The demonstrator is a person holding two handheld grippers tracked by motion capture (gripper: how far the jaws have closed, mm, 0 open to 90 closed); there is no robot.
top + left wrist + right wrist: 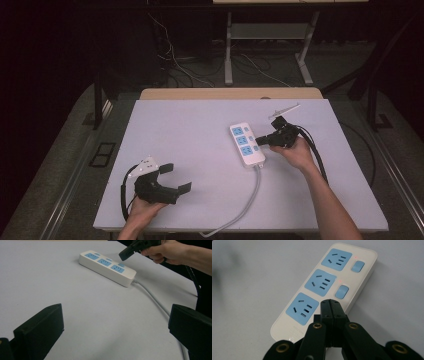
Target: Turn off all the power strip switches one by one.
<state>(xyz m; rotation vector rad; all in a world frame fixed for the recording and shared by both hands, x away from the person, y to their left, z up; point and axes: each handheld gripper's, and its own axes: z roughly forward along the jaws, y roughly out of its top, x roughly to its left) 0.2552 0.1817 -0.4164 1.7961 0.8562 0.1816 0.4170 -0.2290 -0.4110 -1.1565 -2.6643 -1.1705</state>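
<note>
A white power strip [246, 144] with three blue sockets lies right of the table's middle, and its grey cable [250, 200] runs toward the front edge. My right gripper [262, 141] is shut with nothing in it. Its joined tips [330, 303] sit over the strip [322, 282] beside the nearest socket and hide the spot where a third switch would be. Whether they touch it I cannot tell. Two blue switches [342, 291] farther along have small red lights lit. My left gripper [175, 177] rests open near the front left, and its jaws [112, 332] frame bare table with the strip [107, 264] beyond.
The white tabletop [190, 130] has a wooden strip along its back edge [230, 93]. Behind it stand metal desk legs [228, 50] and loose cables on the floor. A black cable [315, 150] trails from the right gripper along the forearm.
</note>
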